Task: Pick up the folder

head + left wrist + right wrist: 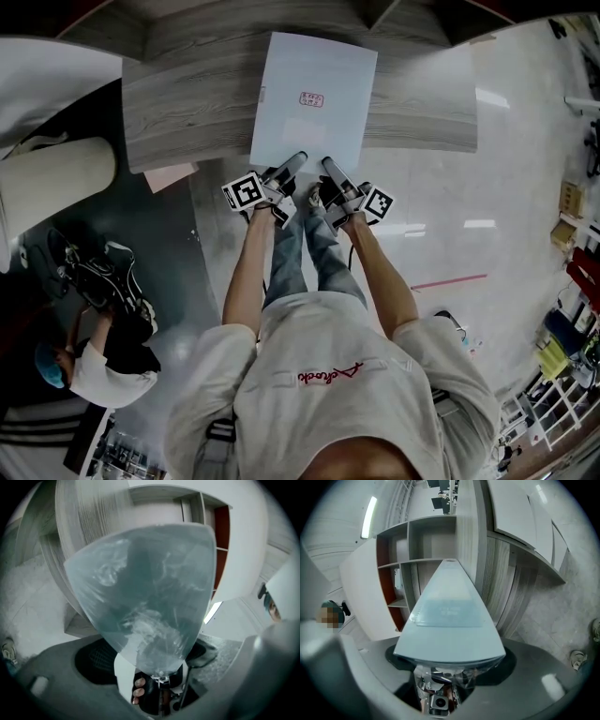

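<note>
A pale blue-white plastic folder with a small red stamp lies on the grey wooden table, its near edge over the table's front edge. My left gripper and right gripper sit side by side at that near edge, jaws wide, with the edge reaching in between them. No pad visibly presses on it. The folder fills the left gripper view as a translucent sheet. In the right gripper view the folder runs straight ahead, label side up.
A pink sheet pokes out under the table's front left corner. A seated person in a blue cap is at the lower left, beside a white cylinder. Open shelves stand beyond the table. Stocked racks line the right.
</note>
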{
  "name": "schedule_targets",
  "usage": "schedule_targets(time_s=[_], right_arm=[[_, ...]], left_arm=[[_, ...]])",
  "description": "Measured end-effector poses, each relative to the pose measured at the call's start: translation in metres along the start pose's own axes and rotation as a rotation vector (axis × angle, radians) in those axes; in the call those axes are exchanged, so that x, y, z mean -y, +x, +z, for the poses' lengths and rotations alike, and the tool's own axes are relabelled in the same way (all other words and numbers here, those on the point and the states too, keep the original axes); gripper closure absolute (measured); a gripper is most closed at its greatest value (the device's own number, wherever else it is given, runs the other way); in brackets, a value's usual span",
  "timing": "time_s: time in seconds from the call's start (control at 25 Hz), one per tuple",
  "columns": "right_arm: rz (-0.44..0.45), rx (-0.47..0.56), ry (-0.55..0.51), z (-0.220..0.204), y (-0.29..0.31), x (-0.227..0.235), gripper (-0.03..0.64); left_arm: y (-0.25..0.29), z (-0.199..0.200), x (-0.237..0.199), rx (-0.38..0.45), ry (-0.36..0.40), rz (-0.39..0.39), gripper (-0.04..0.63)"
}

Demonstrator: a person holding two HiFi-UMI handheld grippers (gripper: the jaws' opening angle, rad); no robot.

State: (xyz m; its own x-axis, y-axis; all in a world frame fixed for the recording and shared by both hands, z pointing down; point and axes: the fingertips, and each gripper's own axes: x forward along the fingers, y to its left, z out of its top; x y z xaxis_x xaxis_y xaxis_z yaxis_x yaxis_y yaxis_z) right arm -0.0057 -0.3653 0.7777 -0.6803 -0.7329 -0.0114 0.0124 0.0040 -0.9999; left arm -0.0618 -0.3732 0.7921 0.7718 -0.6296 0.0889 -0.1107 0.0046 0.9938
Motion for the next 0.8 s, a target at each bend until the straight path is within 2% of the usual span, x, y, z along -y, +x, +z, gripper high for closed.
schedule_targets(time_s=[0.12,0.32,0.44,0.56,0.6,0.64,0.72,0.76,0.8], right_arm=[[-0.001,0.001,-0.006,0.0,-0.001,0.002,0.302],[-0.014,0.006,-0.019,0.001,-0.003,0.003,0.324],[-0.013,0.002,-0.025,0.001,-0.002,0.002,0.325],[-0.015,-0.003,-0.023,0.0,-0.003,-0.001,0.325],[-0.014,-0.003,-0.022,-0.001,-0.004,-0.003,0.325],[-0.013,-0.002,-0.019,-0.001,-0.005,-0.004,0.325],[-0.017,0.002,-0.008,-0.004,-0.009,-0.005,0.325],[-0.02,0.002,-0.005,-0.005,-0.011,-0.006,0.325],[-0.021,0.001,-0.005,-0.007,-0.013,-0.006,0.327]], left_arm=[[0.001,-0.001,0.005,0.011,-0.054,-0.02,0.207],[0.0,0.0,0.005,0.004,0.019,-0.008,0.244],[-0.001,0.001,0.004,0.011,0.027,-0.002,0.25],[-0.002,-0.004,0.009,0.032,-0.069,-0.016,0.261],[-0.003,-0.005,0.011,0.037,-0.074,-0.018,0.262],[-0.004,-0.005,0.012,0.037,-0.057,-0.016,0.264],[-0.007,-0.004,0.012,0.02,0.032,-0.004,0.265],[-0.009,-0.005,0.012,0.014,0.055,-0.002,0.265],[-0.011,-0.008,0.012,0.016,0.039,-0.005,0.267]])
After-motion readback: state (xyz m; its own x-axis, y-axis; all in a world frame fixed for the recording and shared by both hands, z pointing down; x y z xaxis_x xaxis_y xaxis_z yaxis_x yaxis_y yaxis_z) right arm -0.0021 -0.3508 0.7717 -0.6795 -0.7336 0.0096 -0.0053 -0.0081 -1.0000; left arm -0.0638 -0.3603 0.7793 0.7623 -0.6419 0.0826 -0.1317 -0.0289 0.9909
